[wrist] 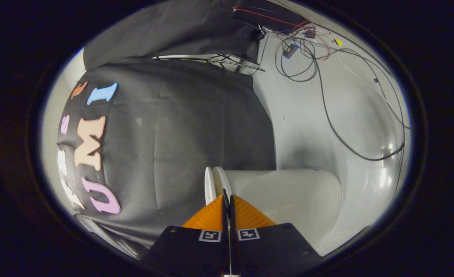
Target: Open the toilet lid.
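The white toilet (288, 192) appears turned on its side because the gripper is rolled. Its bowl swells toward the grey floor. Two thin white rims lie close together on the side toward the black cloth: the lid (209, 184) and the seat (222, 181) under it, nearly flat against each other. My gripper (227, 200) is shut, its fingers pressed together with just a thin dark line between them. The fingertips sit right at the seat's rim, beside the lid's edge. The fingers hide where the rims continue, and I see nothing held between them.
Black cloth (180, 130) hangs behind the toilet. The grey floor (307, 127) carries loose black cables (328, 119) and a tangle of red and white wires (303, 38) near a dark box. A thin metal stand (230, 63) lies by the cloth's edge.
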Motion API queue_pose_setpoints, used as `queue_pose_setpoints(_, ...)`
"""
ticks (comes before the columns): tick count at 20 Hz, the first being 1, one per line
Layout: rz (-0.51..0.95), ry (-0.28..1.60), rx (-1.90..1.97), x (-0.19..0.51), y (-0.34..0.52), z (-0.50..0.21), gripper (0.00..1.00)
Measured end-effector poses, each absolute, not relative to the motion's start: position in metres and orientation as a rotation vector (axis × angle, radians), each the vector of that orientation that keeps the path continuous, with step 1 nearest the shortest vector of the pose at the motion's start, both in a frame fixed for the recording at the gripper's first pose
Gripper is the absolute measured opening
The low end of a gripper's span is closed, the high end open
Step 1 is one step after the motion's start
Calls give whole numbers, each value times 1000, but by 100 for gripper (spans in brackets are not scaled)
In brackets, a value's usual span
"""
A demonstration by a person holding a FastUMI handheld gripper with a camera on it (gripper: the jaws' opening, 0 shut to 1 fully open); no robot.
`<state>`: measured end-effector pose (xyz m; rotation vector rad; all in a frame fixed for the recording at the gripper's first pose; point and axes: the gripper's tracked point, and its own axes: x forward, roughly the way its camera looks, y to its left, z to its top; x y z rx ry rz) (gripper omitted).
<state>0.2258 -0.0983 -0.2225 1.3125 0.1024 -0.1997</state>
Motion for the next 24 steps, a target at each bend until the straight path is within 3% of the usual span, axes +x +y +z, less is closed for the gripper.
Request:
queue_pose_setpoints(13,-38,-36,823,220,3,-69,2)
queue_pose_setpoints(24,11,-2,395,231,129,16,2)
